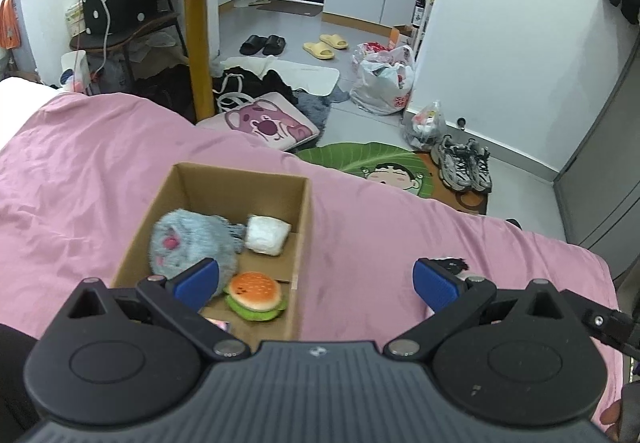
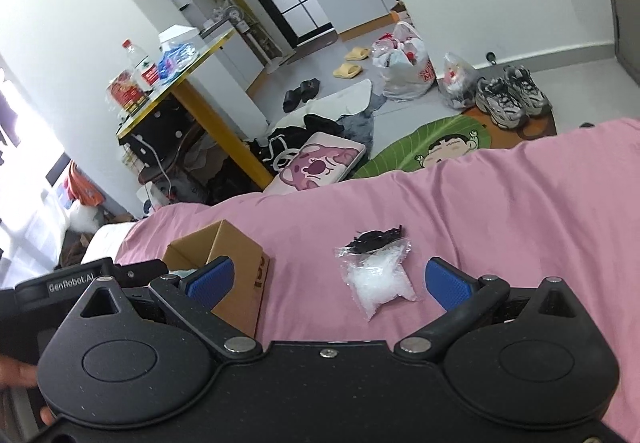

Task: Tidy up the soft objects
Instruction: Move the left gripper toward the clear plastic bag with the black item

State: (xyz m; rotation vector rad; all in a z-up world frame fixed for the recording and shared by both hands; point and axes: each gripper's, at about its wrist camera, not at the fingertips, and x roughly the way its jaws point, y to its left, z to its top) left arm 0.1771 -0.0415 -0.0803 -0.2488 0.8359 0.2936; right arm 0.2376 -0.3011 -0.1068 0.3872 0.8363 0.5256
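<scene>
the cardboard box (image 1: 224, 203) on the pink bedspread (image 1: 100, 163) already holds a grey plush (image 1: 188, 243), burger toy (image 1: 254, 295) and white pad (image 1: 267, 235). the clear plastic packet (image 2: 378, 275) lies outside, likely next: right gripper (image 2: 328, 283) gapes empty before it and should close around it; left gripper (image 1: 316, 283) gapes empty too
</scene>
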